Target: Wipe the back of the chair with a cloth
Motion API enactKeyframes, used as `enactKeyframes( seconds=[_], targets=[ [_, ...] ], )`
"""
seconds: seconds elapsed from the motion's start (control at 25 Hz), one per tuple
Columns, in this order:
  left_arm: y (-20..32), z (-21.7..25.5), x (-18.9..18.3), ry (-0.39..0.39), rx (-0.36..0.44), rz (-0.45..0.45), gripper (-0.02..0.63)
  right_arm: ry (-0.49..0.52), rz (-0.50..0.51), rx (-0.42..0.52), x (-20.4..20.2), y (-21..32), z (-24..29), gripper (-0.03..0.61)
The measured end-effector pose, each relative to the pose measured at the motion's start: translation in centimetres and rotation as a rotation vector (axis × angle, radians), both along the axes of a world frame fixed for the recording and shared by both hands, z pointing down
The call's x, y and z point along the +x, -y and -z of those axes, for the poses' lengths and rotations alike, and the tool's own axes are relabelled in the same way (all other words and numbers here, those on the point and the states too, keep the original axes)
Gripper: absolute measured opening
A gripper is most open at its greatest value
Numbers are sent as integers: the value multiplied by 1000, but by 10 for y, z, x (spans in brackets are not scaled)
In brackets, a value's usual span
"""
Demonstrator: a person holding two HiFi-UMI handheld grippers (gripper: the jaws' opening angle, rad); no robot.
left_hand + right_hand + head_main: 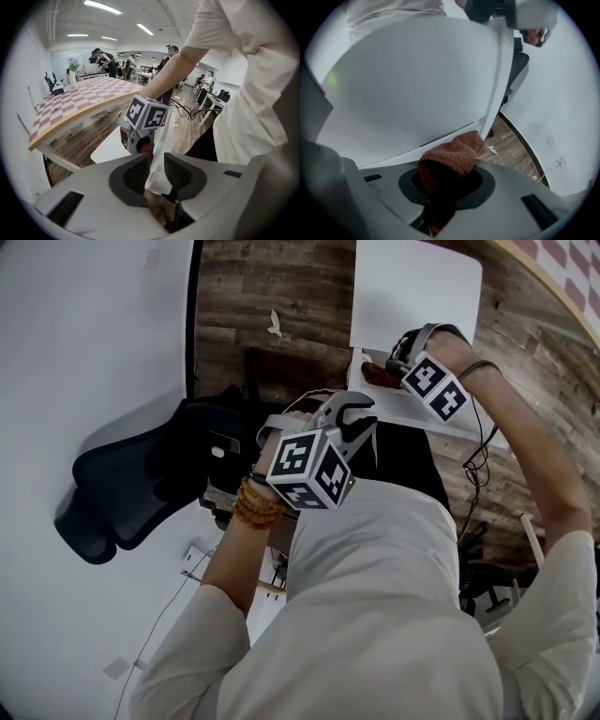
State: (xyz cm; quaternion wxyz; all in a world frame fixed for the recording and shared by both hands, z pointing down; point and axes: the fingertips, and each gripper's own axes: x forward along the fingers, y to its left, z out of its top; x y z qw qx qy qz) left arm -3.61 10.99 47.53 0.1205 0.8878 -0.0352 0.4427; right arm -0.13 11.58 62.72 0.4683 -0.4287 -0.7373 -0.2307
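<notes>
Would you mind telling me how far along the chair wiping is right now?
Done: the right claw has the rust-brown knitted cloth gripped. In hand: the cloth touches the smooth white chair back, whose edge the left claw clamps. Left: I cannot tell how much is wiped.

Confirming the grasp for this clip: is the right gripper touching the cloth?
Touching. The right gripper view shows the cloth clamped between the right gripper's jaws, bunched out ahead.

Ceiling strip lights (101,6) give even brightness; gripper views warp, darkening at corners.
</notes>
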Motion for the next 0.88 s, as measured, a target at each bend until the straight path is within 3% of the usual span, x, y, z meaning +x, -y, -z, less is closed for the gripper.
enactKeyframes(
  seconds=[0.6, 0.88],
  targets=[
    [-4, 5, 3, 15, 6, -9, 120, 113, 21, 50, 5, -4, 109, 100],
    [-1, 8, 9, 13, 16, -11, 120, 100, 59, 96, 16, -3, 117, 101]
  ],
)
